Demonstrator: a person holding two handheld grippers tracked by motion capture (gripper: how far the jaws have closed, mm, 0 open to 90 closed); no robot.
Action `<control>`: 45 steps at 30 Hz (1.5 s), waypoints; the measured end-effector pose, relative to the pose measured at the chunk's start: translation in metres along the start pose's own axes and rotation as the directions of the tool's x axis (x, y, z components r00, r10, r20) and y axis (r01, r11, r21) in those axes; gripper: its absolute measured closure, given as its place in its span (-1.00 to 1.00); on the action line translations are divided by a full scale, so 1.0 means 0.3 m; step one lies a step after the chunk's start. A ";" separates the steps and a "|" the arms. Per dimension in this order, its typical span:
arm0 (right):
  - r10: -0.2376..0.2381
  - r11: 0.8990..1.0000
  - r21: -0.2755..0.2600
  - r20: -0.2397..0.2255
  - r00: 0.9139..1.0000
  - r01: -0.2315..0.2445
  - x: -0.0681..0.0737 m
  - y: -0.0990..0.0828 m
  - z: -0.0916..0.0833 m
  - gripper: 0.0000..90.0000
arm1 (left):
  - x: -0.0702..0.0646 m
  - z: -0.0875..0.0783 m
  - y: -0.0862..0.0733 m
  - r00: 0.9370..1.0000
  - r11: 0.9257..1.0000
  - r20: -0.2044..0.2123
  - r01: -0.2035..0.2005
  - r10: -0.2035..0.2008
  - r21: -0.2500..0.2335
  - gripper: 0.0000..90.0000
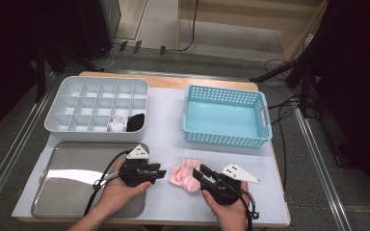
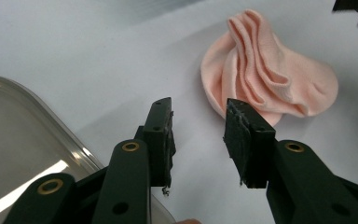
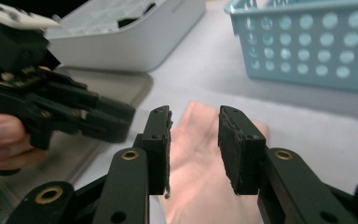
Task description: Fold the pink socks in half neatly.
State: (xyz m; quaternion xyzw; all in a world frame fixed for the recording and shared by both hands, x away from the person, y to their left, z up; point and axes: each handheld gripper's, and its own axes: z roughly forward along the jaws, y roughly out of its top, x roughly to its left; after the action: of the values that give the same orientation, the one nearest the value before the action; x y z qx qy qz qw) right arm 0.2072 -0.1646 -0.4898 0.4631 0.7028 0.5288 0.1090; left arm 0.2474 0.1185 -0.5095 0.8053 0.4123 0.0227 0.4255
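A pink sock (image 1: 185,174) lies crumpled on the white table cover, between my two grippers. My left gripper (image 1: 161,172) points right at it from just beside the metal tray. In the left gripper view the left gripper (image 2: 198,116) has its jaws apart and bare, and the sock (image 2: 265,70) lies just beyond the tips. My right gripper (image 1: 197,172) reaches in from the right, its tips at the sock's edge. In the right gripper view the right gripper (image 3: 195,123) stands open over the sock (image 3: 200,163), pads clear of the cloth. The left gripper (image 3: 74,112) faces it.
A grey divided box (image 1: 91,134) stands at the back left, with a white roll (image 1: 119,123) and a black roll (image 1: 136,122) in its front right cells. A blue basket (image 1: 226,139) sits at the back right. A metal tray (image 1: 67,183) lies at the front left.
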 end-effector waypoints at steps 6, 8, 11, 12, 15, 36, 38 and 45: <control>-0.071 0.993 0.094 -0.014 0.997 0.072 0.072 -0.045 0.065 0.28 | -0.036 0.050 -0.006 1.000 0.999 0.023 -0.022 0.021 0.033 0.44; -0.154 0.980 0.131 0.035 0.988 0.148 0.107 -0.069 0.102 0.17 | -0.039 0.061 -0.005 0.999 0.999 0.025 -0.021 0.020 0.039 0.52; -0.213 0.965 0.173 0.088 0.973 0.196 0.118 -0.087 0.131 0.18 | -0.043 0.070 -0.001 1.000 0.998 0.017 -0.027 0.026 0.049 0.68; -0.228 0.961 0.180 0.102 0.968 0.207 0.120 -0.091 0.139 0.24 | -0.043 0.069 0.001 1.000 0.998 0.014 -0.027 0.027 0.048 0.74; -0.272 0.949 0.202 0.137 0.953 0.241 0.121 -0.096 0.147 0.55 | -0.043 0.066 0.011 0.999 0.998 0.018 -0.034 0.033 0.047 0.94; -0.079 0.997 0.025 0.065 0.995 0.077 0.053 -0.041 0.046 0.96 | -0.074 0.113 0.036 0.998 0.996 -0.023 -0.056 0.057 0.066 0.96; -0.085 0.996 0.016 0.048 0.995 0.084 0.060 -0.038 0.045 0.96 | -0.071 0.120 0.040 0.999 0.998 -0.024 -0.040 0.041 0.055 1.00; -0.136 0.986 0.099 0.048 0.990 0.131 0.084 -0.060 0.095 0.84 | -0.071 0.137 0.039 0.999 0.999 -0.033 -0.032 0.033 0.044 1.00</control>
State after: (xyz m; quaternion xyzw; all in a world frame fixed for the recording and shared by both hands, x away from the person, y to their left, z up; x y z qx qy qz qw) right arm 0.2021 -0.1274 -0.5085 0.4339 0.7537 0.4732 0.1410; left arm 0.2567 0.0730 -0.5207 0.8205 0.4065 0.0342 0.4005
